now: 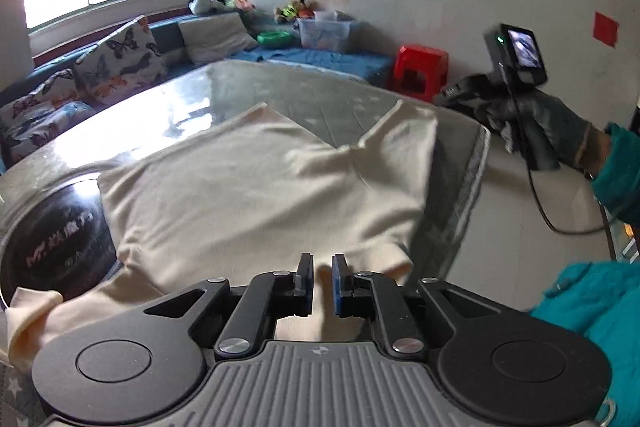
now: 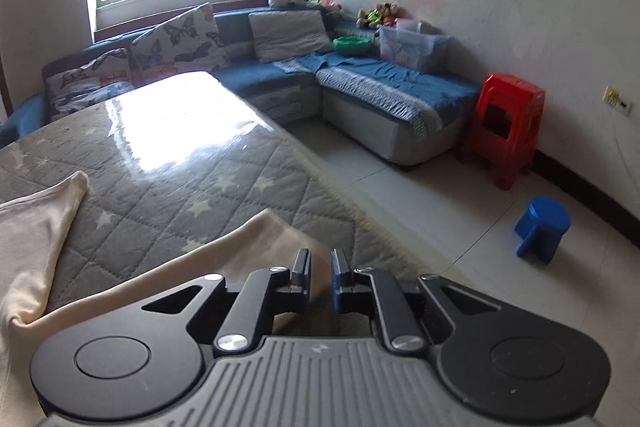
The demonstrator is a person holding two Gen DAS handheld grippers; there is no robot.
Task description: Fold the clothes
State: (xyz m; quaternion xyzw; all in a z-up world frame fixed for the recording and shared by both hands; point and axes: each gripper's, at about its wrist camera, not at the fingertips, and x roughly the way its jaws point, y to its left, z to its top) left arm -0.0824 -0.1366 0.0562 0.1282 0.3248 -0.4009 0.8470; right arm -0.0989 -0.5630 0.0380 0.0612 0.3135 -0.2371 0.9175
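A cream garment [image 1: 248, 187] lies spread on a grey quilted table [image 1: 320, 99] under a glossy cover. My left gripper [image 1: 322, 261] hovers over its near hem; the jaws stand slightly apart with cloth between them. The right gripper with its camera screen [image 1: 520, 55] is held in a gloved hand off the table's right side. In the right wrist view my right gripper [image 2: 320, 257] sits at the table's right edge over a raised fold of the garment [image 2: 248, 251], jaws slightly apart with cloth between them. Another corner [image 2: 48, 211] of it lies at the left.
A round black cooktop [image 1: 56, 243] is set in the table at the left, partly under the garment. A blue sofa [image 2: 360, 83] with cushions and a clear bin lines the far walls. A red stool [image 2: 508, 131] and a blue stool [image 2: 540, 227] stand on the tiled floor.
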